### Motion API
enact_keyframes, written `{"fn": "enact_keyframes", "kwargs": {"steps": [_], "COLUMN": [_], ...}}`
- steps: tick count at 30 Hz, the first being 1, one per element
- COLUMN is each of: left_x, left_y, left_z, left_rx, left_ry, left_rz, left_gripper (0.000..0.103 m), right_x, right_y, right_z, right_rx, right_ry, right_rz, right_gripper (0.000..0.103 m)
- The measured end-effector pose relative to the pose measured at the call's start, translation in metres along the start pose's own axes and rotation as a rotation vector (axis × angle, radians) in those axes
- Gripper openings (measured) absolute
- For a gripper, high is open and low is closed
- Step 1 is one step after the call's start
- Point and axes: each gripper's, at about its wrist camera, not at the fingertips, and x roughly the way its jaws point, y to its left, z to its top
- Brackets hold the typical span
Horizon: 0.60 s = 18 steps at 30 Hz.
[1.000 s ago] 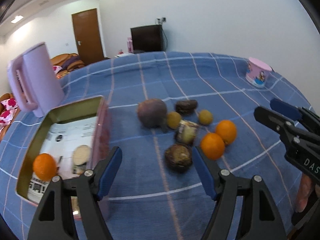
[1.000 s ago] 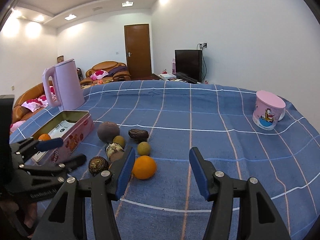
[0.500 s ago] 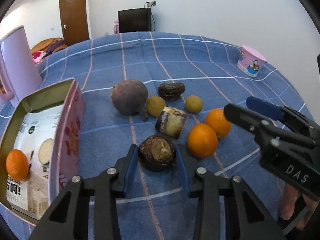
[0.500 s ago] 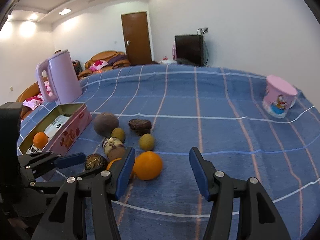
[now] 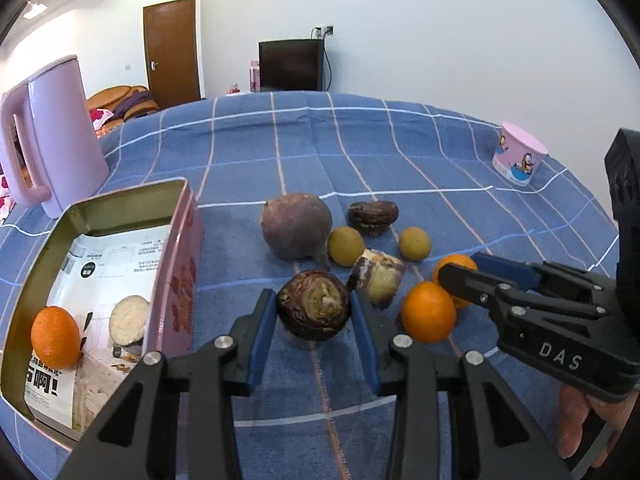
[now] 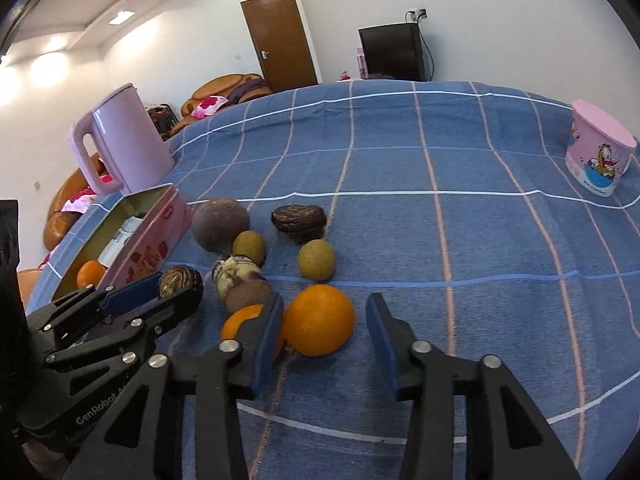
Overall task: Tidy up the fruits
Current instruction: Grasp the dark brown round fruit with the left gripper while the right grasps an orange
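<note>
My left gripper [image 5: 313, 304] is shut on a dark brown round fruit [image 5: 313, 312] that rests on the blue checked cloth; both blue pads press its sides. My right gripper [image 6: 325, 308] straddles an orange [image 6: 319, 320] and its jaws are closing. The left pad touches the orange and a gap shows at the right pad. A second orange [image 6: 240, 322] lies just left of that finger. To the left stands an open pink tin [image 5: 180, 248] with one orange [image 5: 55, 342] inside.
A big purple-brown fruit [image 5: 296, 226], a dark wrinkled fruit [image 5: 372, 216], two small yellow-green fruits [image 5: 346, 246] and a cut piece [image 5: 378, 278] lie close behind. A pink kettle [image 5: 52, 136] stands far left, a pink cup [image 5: 518, 158] far right.
My left gripper went from wide open to shut on the dark brown fruit. My right gripper came down and forward over the orange, and its jaws have narrowed.
</note>
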Motion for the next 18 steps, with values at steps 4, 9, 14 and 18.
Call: {"fn": "enact_keyframes", "kwargs": {"steps": [4, 9, 14, 18], "left_x": [-0.004, -0.009, -0.013, -0.017], "left_y": [0.0, 0.002, 0.003, 0.003], "left_z": [0.0, -0.001, -0.001, -0.002], "left_rx": [0.005, -0.001, -0.002, -0.003], "left_ry": [-0.024, -0.048, -0.071, -0.089], "left_rz": [0.011, 0.022, 0.032, 0.042], "left_gripper": [0.04, 0.04, 0.04, 0.04], "right_x": [-0.002, -0.009, -0.017, -0.021], "right_y": [0.0, 0.003, 0.006, 0.007], "right_z": [0.0, -0.001, -0.001, -0.001], "right_rx": [0.004, -0.011, -0.027, -0.035], "right_ry": [-0.004, -0.038, -0.079, -0.104], "right_rz": [0.014, 0.009, -0.008, -0.01], "right_gripper": [0.038, 0.037, 0.037, 0.037]}}
